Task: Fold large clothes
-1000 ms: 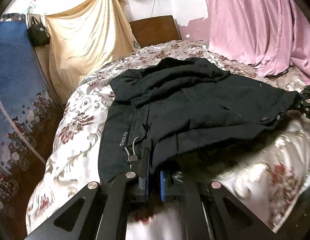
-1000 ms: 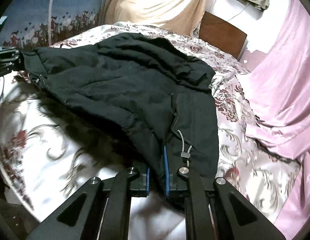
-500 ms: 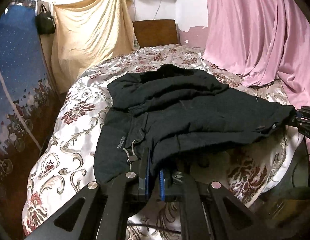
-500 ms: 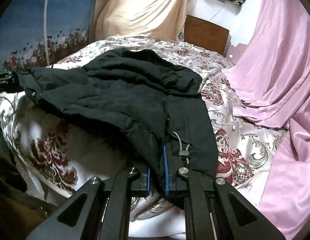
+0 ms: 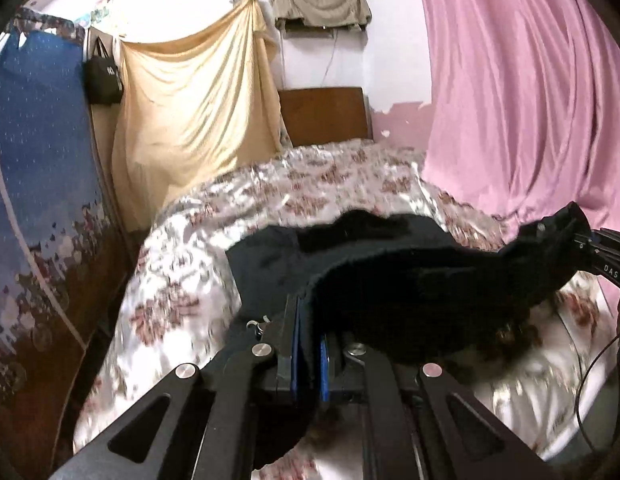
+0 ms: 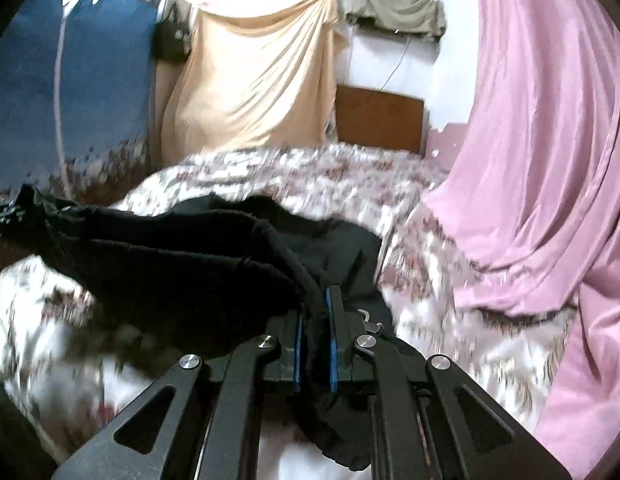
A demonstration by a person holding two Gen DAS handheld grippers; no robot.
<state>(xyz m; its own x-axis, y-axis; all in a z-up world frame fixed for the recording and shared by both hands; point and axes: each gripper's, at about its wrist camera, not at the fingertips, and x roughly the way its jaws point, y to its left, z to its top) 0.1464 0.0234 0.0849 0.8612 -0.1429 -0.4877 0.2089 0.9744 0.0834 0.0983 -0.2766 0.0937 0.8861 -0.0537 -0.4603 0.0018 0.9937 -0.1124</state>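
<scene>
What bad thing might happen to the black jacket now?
The black jacket hangs between the left gripper and right gripper, each pinching only an edge, so it might slip out. Its drawstring toggle dangles beside the right gripper and may snag. Its far end, resting on the bedspread, might bunch up.

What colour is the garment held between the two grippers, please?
Black garment; clearest in the left wrist view.
</scene>
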